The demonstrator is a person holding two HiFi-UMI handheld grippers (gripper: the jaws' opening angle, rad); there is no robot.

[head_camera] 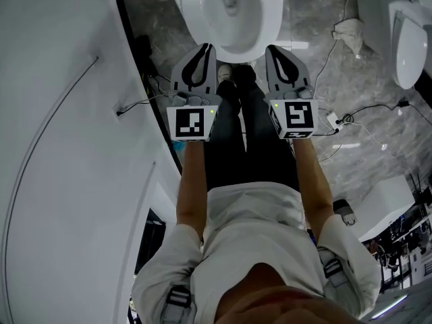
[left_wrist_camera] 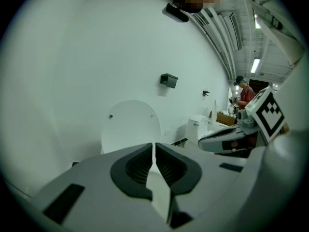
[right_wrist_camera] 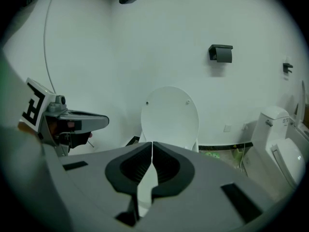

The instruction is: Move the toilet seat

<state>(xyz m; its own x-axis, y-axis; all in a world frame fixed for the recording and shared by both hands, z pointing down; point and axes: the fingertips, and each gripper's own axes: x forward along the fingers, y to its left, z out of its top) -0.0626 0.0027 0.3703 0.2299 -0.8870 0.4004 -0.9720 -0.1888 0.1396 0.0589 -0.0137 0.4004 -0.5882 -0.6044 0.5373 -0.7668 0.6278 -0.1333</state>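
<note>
Closest, a person's white-shirted shoulders are seen from above, arms held forward. Left tool (head_camera: 204, 47) and right tool (head_camera: 273, 48) are each pressed together, empty. With the jaws unopened, the edge of the toilet seat (head_camera: 192, 15) could be nudged or slipped off rather than gripped. It appears laid flat on the bowl just beyond both tips; farther back, the lid (right_wrist_camera: 170, 115) is raised against the wall.

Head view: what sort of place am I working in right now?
Probably a bathroom mock-up or showroom bay, not a home bathroom: a toilet with its lid up against a curved white wall, a second toilet close by, and loose cables across the stone-look floor.
</note>
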